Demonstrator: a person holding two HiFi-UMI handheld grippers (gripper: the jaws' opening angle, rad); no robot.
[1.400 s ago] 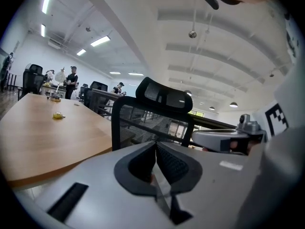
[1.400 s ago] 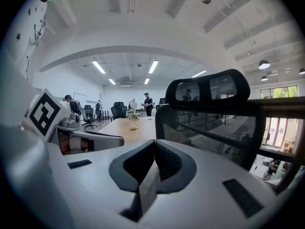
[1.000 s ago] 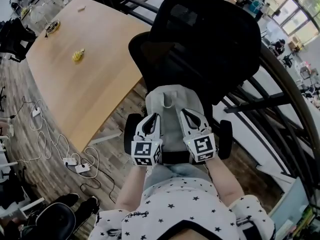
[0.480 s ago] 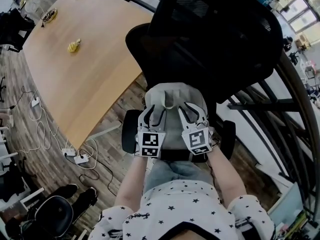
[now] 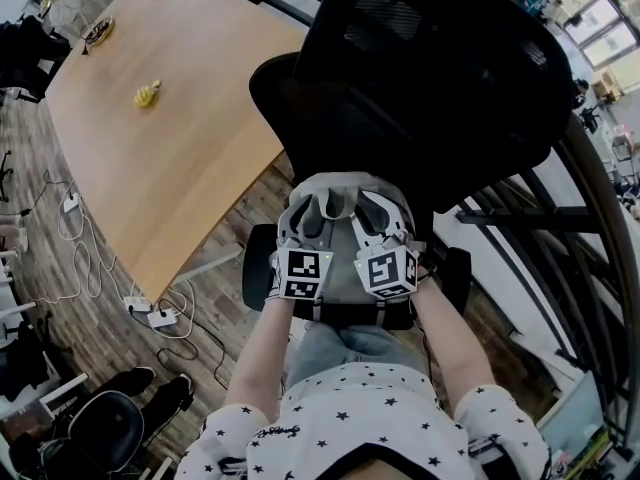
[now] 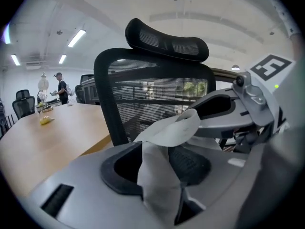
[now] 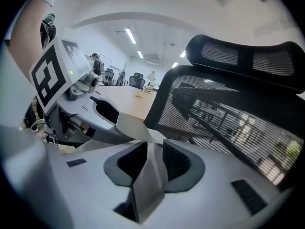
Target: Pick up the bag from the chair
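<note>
the left gripper [image 6: 159, 163] and right gripper [image 7: 150, 175] are each clamping a fold of the grey bag [image 5: 345, 190], which is lying directly beneath and between them over the office chair [image 5: 440, 78] seat, both equally near, calling for a straight upward lift

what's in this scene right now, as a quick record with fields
left gripper: shut on the bag handle
right gripper: shut on the bag handle
bag: grey, in front of the chair back, between the two grippers
chair: black mesh, with headrest
table: wooden, beside the chair
lift: cannot tell if the bag is clear of the seat
</note>
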